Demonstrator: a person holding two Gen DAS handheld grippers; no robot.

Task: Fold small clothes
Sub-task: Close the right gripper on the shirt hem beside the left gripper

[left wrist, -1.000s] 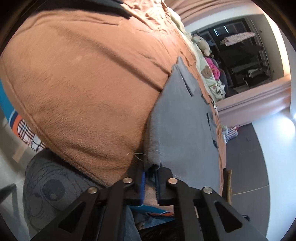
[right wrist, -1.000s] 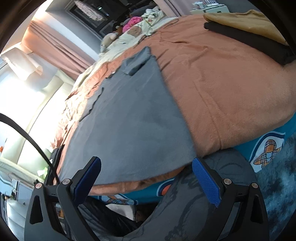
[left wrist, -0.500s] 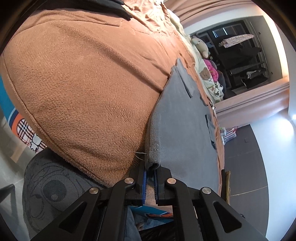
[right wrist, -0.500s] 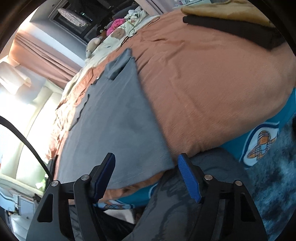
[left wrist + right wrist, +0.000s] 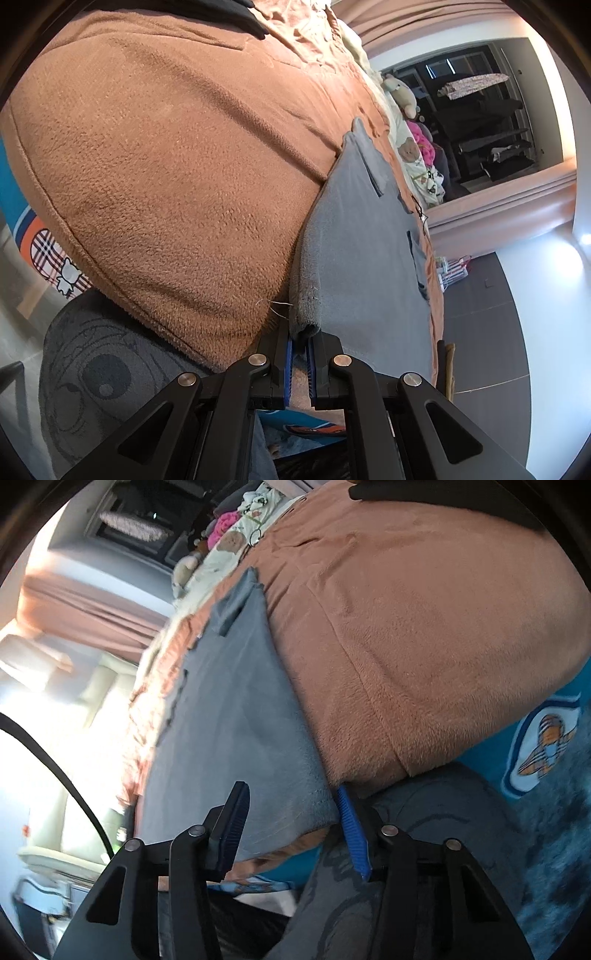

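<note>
Two grippers work the near hem of a grey garment spread flat on a brown fleece blanket.

Left gripper is clamped tight on one hem corner, the cloth bunched between its blue pads; right gripper stands about half open, its jaws having just been closing around the opposite corner, with the hem lying between them but the pads not yet seen pressing on it. Judging from this, the step is taking hold of both corners; next, the right must finish its pinch so the hem can be lifted and carried toward the far end. No brand, label or legible writing shows; only a cartoon print on blue bedding.
</note>
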